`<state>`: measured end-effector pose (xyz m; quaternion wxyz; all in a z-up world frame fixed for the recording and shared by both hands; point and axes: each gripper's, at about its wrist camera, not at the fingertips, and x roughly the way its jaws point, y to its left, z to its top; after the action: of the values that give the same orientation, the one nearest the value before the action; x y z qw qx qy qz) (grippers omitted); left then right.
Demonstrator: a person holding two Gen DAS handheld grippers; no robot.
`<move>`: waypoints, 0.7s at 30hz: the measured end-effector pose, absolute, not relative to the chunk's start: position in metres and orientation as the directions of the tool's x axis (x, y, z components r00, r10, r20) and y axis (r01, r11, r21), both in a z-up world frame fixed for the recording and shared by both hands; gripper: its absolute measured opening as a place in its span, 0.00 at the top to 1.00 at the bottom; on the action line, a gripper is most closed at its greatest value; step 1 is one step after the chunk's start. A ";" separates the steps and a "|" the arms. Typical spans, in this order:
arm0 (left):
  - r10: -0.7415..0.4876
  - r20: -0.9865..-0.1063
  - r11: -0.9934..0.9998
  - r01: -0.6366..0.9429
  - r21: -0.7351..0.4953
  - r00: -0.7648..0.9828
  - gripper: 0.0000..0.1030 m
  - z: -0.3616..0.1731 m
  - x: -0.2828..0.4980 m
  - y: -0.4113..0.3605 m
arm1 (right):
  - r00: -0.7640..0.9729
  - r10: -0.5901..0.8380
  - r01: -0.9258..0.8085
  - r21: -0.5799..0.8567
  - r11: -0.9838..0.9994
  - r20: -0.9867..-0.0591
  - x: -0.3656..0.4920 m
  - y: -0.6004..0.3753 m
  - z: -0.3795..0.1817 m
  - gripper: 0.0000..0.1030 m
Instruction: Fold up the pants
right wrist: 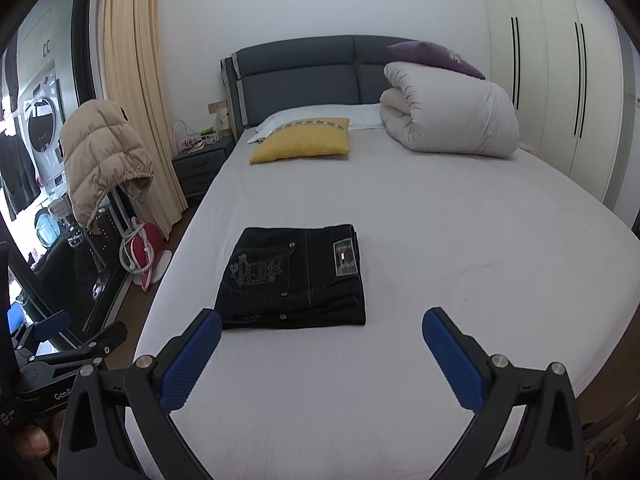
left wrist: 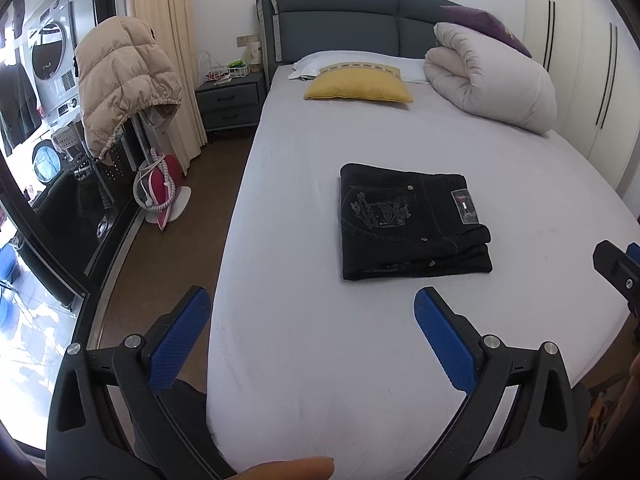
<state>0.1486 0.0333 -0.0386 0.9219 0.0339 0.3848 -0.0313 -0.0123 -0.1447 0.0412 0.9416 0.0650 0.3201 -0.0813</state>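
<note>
Black jeans (left wrist: 412,224) lie folded into a compact rectangle on the white bed sheet (left wrist: 320,340), back pocket embroidery and waist label facing up. The same folded jeans (right wrist: 294,278) appear in the right wrist view, left of centre. My left gripper (left wrist: 312,312) hovers open over the bed's near edge, short of the jeans, nothing between its blue pads (left wrist: 180,340). My right gripper (right wrist: 322,330) is open too, just in front of the jeans, holding nothing. The other gripper shows at the edge of each view: the right one (left wrist: 618,272), the left one (right wrist: 60,340).
At the head of the bed sit a yellow cushion (left wrist: 358,88), a rolled white duvet (left wrist: 492,80) and a purple pillow (left wrist: 486,24). A nightstand (left wrist: 230,100), beige puffer jacket (left wrist: 120,80) and red iron (left wrist: 160,184) stand left of the bed. Wardrobe doors (right wrist: 560,92) line the right.
</note>
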 end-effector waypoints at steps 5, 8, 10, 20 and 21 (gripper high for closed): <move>-0.034 -0.720 0.995 0.090 0.040 0.693 0.00 -0.042 0.148 0.030 | 0.759 -0.098 0.183 0.065 0.981 -0.644 -0.007 -0.142 0.035 0.00; -0.037 -0.723 0.995 0.093 0.038 0.690 0.00 -0.041 0.146 0.028 | 0.749 -0.093 0.178 0.064 0.982 -0.656 -0.007 -0.140 0.031 0.00; -0.039 -0.725 0.995 0.093 0.036 0.688 0.00 -0.043 0.146 0.028 | 0.744 -0.090 0.174 0.062 0.983 -0.662 -0.006 -0.139 0.029 0.00; -0.050 -0.738 0.996 0.087 0.012 0.673 0.00 -0.051 0.149 0.032 | 0.718 -0.079 0.163 0.057 0.985 -0.691 -0.003 -0.134 0.022 0.00; -0.051 -0.740 0.996 0.086 0.010 0.671 0.00 -0.051 0.150 0.032 | 0.716 -0.079 0.162 0.055 0.985 -0.693 -0.003 -0.133 0.021 0.00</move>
<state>0.1495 0.0320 -0.0514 0.9137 0.0219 0.4040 -0.0374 -0.0027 -0.1332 0.0212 0.9246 0.0562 0.3710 -0.0653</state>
